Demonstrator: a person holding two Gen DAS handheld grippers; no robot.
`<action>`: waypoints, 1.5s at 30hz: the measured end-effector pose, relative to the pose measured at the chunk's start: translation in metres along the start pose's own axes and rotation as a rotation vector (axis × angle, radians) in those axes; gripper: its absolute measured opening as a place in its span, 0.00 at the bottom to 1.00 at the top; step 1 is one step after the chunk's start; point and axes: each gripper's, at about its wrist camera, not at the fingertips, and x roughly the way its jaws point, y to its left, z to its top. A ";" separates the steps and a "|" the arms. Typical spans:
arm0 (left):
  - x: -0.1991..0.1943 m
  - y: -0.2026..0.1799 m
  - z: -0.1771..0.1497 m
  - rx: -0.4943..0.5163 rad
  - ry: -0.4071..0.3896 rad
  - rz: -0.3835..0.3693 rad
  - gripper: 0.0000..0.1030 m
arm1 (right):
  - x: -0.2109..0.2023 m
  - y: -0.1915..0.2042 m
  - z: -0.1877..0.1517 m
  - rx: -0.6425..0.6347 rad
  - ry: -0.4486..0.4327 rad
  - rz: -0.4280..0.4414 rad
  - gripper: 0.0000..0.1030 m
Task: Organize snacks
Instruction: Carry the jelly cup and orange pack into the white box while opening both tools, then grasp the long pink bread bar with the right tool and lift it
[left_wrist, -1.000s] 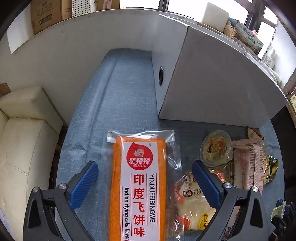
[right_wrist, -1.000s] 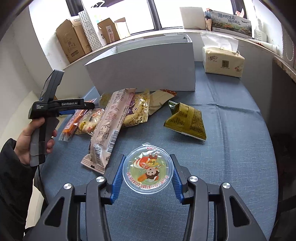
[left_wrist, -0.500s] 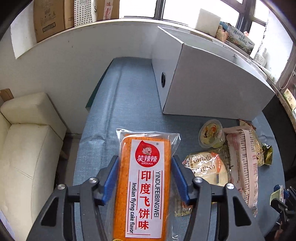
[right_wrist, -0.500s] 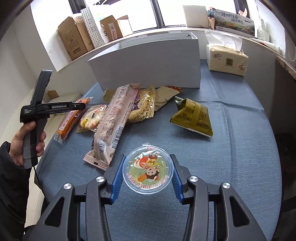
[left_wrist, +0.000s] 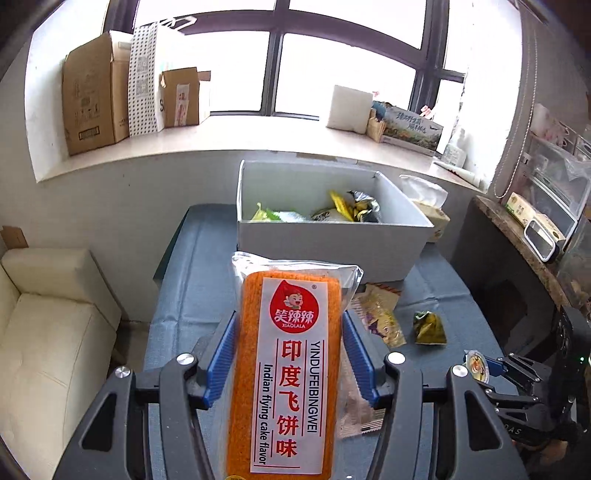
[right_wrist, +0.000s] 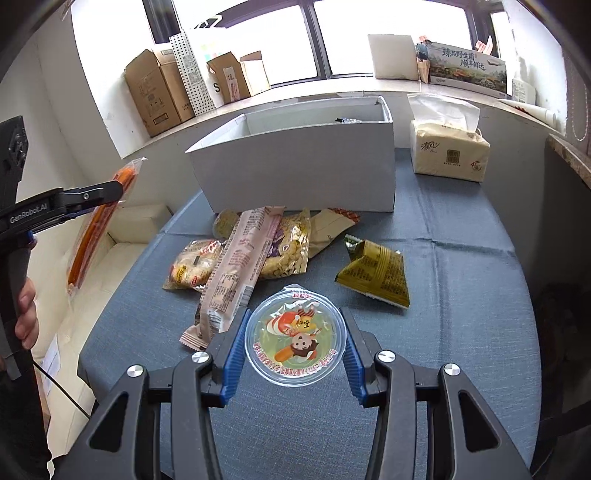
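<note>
The left gripper (left_wrist: 288, 363) has its blue pads pressed on both long sides of the orange flying-cake packet (left_wrist: 286, 373), jaws partly closed around it, and the packet hangs clear of the blue-clothed table (left_wrist: 184, 295), in front of the white box (left_wrist: 332, 243) and short of its near wall. The right gripper (right_wrist: 293, 341) is clamped, jaws about a third apart, on the round jelly cup (right_wrist: 294, 338), which sits low over the cloth, well in front of the box.

The step in hand looks like carrying the packet into the box. To do it well, keep the grip on the packet's middle — it is long and floppy, so its free end should clear the box's near rim before the hand tips down. The clear seal at the far end of the packet is the part likeliest to catch that rim.

Inside the box, a few wrapped snacks (left_wrist: 351, 208) lie toward its right half; the left half looks open — the better spot to lower into. Between the 2 grippers, in front of the box, lie a long pink-wrapped packet (right_wrist: 236, 266), a bag of pale crisps (right_wrist: 286, 247) and a green foil pyramid (right_wrist: 376, 271). Right of the box stands a tissue pack (right_wrist: 448, 151), so the cup's path should stay left of it.
</note>
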 end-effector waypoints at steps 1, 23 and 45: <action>-0.003 -0.006 0.005 0.009 -0.012 -0.003 0.59 | -0.003 -0.001 0.005 0.002 -0.011 0.001 0.49; 0.141 -0.018 0.183 0.009 -0.032 0.015 0.61 | 0.077 -0.046 0.231 0.046 -0.087 0.050 0.49; 0.138 -0.018 0.144 0.079 0.011 0.028 1.00 | 0.054 -0.060 0.209 0.113 -0.146 0.111 1.00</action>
